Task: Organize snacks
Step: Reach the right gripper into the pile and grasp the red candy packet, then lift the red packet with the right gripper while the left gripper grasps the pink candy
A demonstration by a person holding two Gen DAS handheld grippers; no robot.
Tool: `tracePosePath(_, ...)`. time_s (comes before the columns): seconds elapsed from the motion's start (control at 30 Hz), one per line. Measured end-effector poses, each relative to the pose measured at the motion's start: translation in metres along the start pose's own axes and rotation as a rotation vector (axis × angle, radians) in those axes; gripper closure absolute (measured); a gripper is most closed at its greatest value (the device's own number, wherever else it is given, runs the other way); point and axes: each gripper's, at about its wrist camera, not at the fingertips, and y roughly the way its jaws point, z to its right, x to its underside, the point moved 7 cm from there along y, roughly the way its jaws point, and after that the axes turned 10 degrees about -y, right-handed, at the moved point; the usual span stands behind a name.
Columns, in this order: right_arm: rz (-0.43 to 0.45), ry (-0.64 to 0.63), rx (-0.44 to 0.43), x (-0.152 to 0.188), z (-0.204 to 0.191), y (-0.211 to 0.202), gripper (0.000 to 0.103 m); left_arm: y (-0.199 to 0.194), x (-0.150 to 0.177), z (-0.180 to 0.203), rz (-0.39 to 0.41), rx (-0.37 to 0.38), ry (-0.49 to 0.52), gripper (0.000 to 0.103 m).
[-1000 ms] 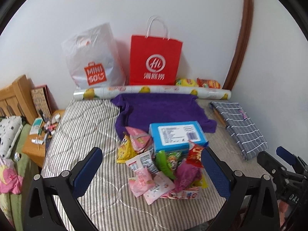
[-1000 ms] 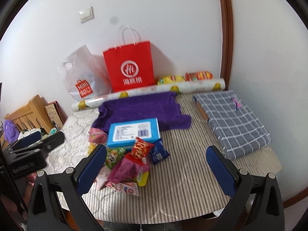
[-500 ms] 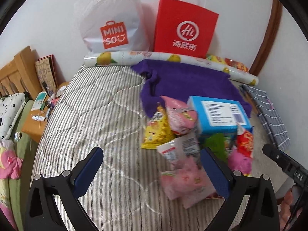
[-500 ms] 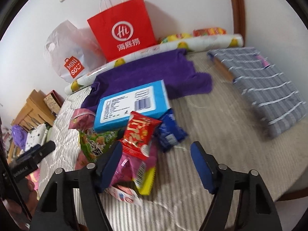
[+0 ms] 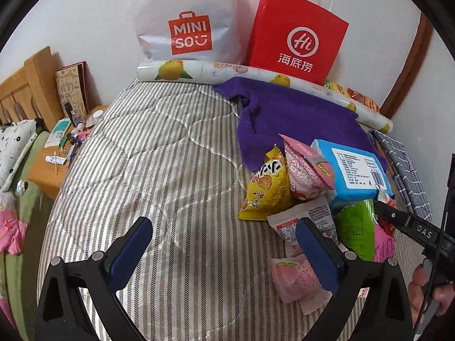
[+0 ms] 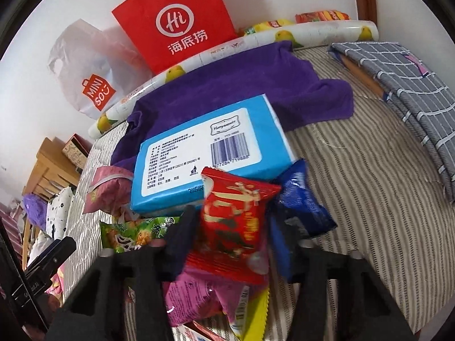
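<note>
1. The right hand-held gripper (image 6: pixel 231 227) is closing around the red packet (image 6: pixel 233 227), which stands between its jaws at the top of the snack pile. The frame is blurred there, so I cannot tell whether the pads are pressing on it yet.
2. The packet looks light and puffy, a crinkly foil pouch that will give under pressure. Its slick film could slide out of the pads.
3. Best hold, I judge: across the middle of the pouch or on a sealed edge, squeezing gently so the contents are not crushed.
4. Behind it lies the blue box (image 6: pixel 210 153), stiff and flat. To its right, touching it, is a dark blue packet (image 6: pixel 304 210); below it, a magenta packet (image 6: pixel 204 295).
5. The left hand-held gripper (image 5: pixel 224 244) has its jaws wide apart and empty, over bare striped bed (image 5: pixel 159 164), with the pile just to its right.
</note>
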Motion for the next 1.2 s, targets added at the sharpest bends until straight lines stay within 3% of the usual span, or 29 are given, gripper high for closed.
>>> tracePosePath(0.3,0.082,-0.084,0.054,0.002,0.0,-0.032,0.063,-0.001,0.016,0.02,-0.059,0.123,0.025,0.002)
tracePosePath(0.57,0.108,-0.075,0.126,0.024,0.038,-0.069,0.063,0.021,0.05,0.054,-0.178,0.191,0.038,0.002)
tracePosePath(0.73,0.076,-0.063,0.168,0.045,0.066,-0.068,0.063,0.037,0.067,0.055,-0.225,0.165,0.026,0.012)
tracePosePath(0.8,0.063,-0.051,0.164,0.053,0.074,-0.064,0.063,0.034,0.068,0.053,-0.205,0.161,0.023,0.02)
tracePosePath(0.87,0.052,-0.046,0.166,0.06,0.08,-0.06,0.063,0.03,0.067,0.049,-0.198,0.165,0.016,0.035)
tracePosePath(0.93,0.041,-0.053,0.176,0.064,0.084,-0.055,0.063,0.026,0.063,0.044,-0.192,0.161,0.01,0.038)
tracePosePath(1.2,0.02,-0.106,0.216,0.072,0.089,-0.042,0.063,0.033,0.056,0.029,-0.143,-0.005,0.091,0.036)
